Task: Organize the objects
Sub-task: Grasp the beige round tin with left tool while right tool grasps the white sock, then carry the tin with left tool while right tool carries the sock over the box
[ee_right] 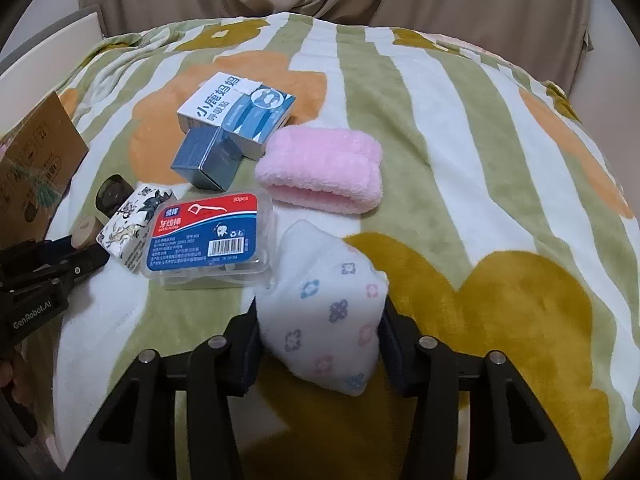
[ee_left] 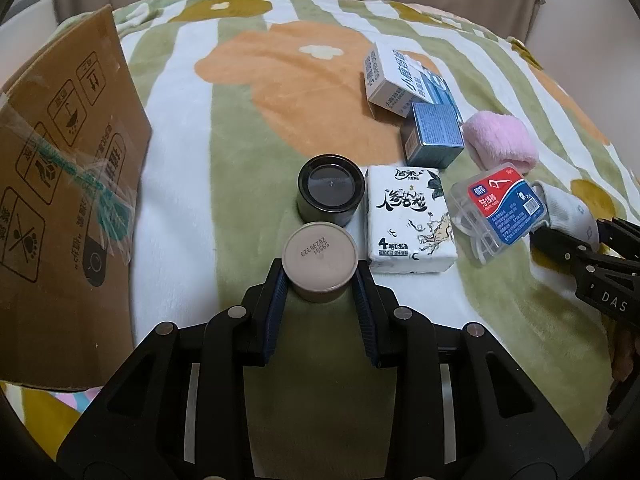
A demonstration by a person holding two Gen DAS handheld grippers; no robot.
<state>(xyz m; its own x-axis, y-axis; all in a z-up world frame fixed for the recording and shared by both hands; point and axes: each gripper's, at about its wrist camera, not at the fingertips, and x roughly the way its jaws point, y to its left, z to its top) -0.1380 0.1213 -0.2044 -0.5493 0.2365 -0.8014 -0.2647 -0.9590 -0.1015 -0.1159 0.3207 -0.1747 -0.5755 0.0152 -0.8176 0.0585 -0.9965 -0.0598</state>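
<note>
Left gripper (ee_left: 319, 280) clamped on small beige round-lidded jar (ee_left: 319, 258), lower centre: rigid, light, slick sides; grip mid-body. Right gripper (ee_right: 320, 332) pinching soft white flower-print sock (ee_right: 326, 304): limp, compressible.

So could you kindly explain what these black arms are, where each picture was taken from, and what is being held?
They are two hand-held tongs, one in each of a person's hands, each with a wide-angle camera looking along its fingers. One picture looks from the left tongs, which are shut on a small beige jar. The other looks from the right tongs, shut on a white flowered cloth. Everything lies on a striped flowery blanket: a black jar, a tissue pack, a clear floss-pick box, a pink towel, two small cartons, with a cardboard box at the left.
</note>
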